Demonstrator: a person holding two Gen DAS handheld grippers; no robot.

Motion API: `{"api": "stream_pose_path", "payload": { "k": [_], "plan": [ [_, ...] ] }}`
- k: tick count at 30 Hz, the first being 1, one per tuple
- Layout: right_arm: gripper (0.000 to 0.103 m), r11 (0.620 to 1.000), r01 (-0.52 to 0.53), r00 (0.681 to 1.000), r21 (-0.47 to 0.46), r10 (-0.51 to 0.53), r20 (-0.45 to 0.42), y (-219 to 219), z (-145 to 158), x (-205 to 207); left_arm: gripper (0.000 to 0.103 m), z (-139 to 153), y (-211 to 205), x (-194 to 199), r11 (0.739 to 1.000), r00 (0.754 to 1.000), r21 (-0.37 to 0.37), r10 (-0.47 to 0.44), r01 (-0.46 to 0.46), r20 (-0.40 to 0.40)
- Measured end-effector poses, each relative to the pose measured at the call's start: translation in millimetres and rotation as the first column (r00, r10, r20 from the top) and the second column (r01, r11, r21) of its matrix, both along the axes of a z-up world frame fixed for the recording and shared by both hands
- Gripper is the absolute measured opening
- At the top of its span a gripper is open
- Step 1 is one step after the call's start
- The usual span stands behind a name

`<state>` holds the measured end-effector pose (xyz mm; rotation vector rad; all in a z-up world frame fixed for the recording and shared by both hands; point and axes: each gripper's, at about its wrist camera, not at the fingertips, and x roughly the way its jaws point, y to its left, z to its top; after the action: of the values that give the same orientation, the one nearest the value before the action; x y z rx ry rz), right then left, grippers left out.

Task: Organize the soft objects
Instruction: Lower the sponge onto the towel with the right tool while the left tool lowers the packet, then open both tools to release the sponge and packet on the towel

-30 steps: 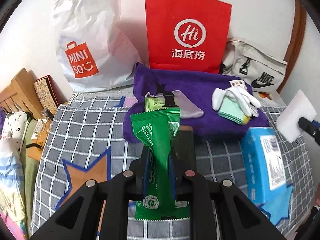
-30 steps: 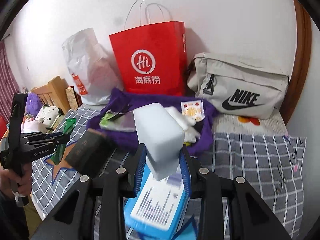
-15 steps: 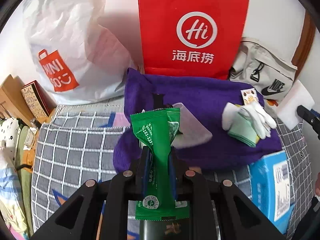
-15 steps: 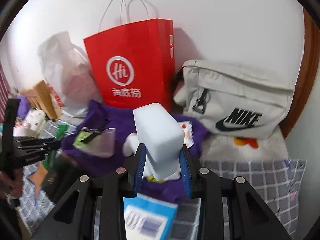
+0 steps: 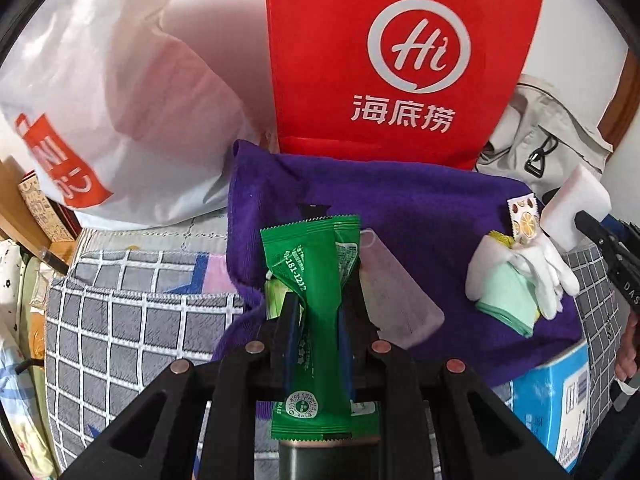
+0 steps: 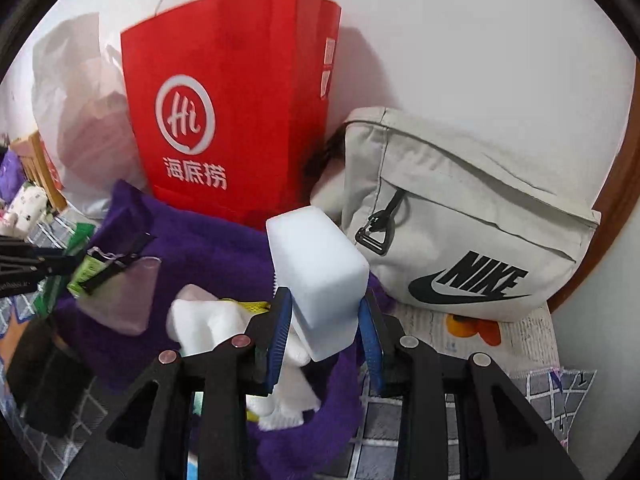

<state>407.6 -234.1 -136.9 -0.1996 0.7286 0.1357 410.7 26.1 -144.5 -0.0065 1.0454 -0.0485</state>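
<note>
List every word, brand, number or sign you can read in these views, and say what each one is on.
"Hi" in a ring, with "海底捞" below: red paper bag.
"NIKE" with the swoosh: beige bag.
"MINI SO", partly cut off: white plastic bag.
"181-1212", partial: green sachet in the left hand-held gripper.
Print on the blue box: too small to read.
White foam block: no text.

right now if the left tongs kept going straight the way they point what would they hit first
Probably the purple towel, or the clear pouch lying on it just past the green packet the left tongs hold; depth is unclear.
</note>
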Motion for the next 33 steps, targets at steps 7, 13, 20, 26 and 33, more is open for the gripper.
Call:
{"api": "stream_pose_path", "payload": {
  "k": [7,13,20,26,33],
  "plan": [
    [0.034,1.0,-0.007,1.0,-0.021,0.007,-0.016,3.9,-14.2,15.4,0.019,-10.1,3.1,20.9,1.0,0.999,-0.014,0.012,-0.012,-0.03],
    [0.041,0.998,-0.046,0.998,-0.038,0.045,-0.033,11.9,-22.6,18.2,0.024,-21.2,-0.4,30.0,1.0,0.998,-0.016,0.003,-0.004,-0.062],
    [0.061,0.995,-0.102,0.993,0.011,0.102,-0.055,16.9,-21.1,13.2,0.032,-27.9,-1.7,36.6,1.0,0.997,-0.026,0.001,-0.003,-0.082],
    [0.074,0.992,-0.124,0.991,0.037,0.126,-0.045,21.2,-12.1,4.6,0.063,-20.1,-3.9,37.5,0.999,0.997,-0.042,0.008,-0.011,-0.077],
    [0.081,0.991,-0.131,0.991,0.037,0.133,-0.036,29.5,3.9,-16.6,0.065,1.9,-2.5,16.5,0.999,0.999,-0.044,0.012,-0.015,-0.05]
  ]
}}
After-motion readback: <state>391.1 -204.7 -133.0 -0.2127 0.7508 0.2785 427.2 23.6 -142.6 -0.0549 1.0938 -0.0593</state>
